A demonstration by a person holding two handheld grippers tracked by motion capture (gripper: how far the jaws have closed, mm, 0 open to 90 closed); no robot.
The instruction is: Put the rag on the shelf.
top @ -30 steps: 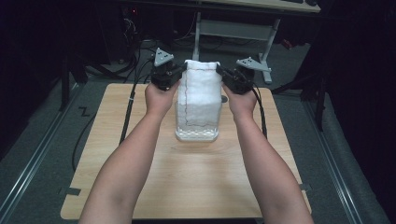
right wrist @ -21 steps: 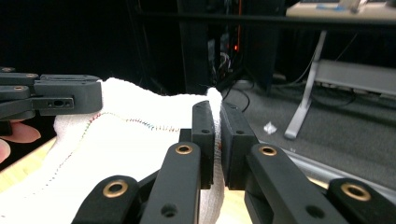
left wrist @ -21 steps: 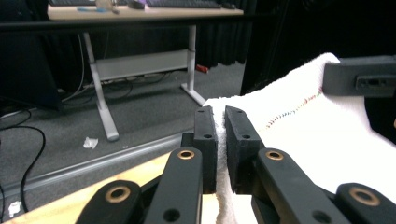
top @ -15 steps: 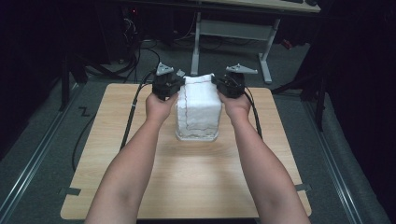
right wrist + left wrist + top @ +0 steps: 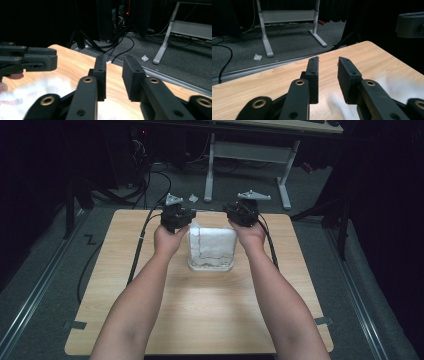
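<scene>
A white folded cloth (image 5: 211,247) lies in a block on the wooden table (image 5: 200,320), a little beyond its middle. My left gripper (image 5: 188,216) hovers at the cloth's far left corner and my right gripper (image 5: 230,213) at its far right corner. Both have just been opening. In the left gripper view the left gripper (image 5: 328,61) has a clear gap between its jaws, with bare tabletop behind. The right gripper (image 5: 115,60) is likewise parted and holds nothing, with the blurred cloth (image 5: 32,92) below it. The two grippers face each other across the cloth.
Beyond the table's far edge a white desk frame (image 5: 210,170) stands on grey carpet, with black cables (image 5: 150,180) and a crumpled paper scrap (image 5: 193,198). Metal rails (image 5: 30,290) run along both sides. The person's forearms (image 5: 140,305) lie over the near half of the table.
Both hands have sunk toward the table. The cloth, held up tall by its top corners before, now rests lower. Both pairs of jaws have opened and let it go.
</scene>
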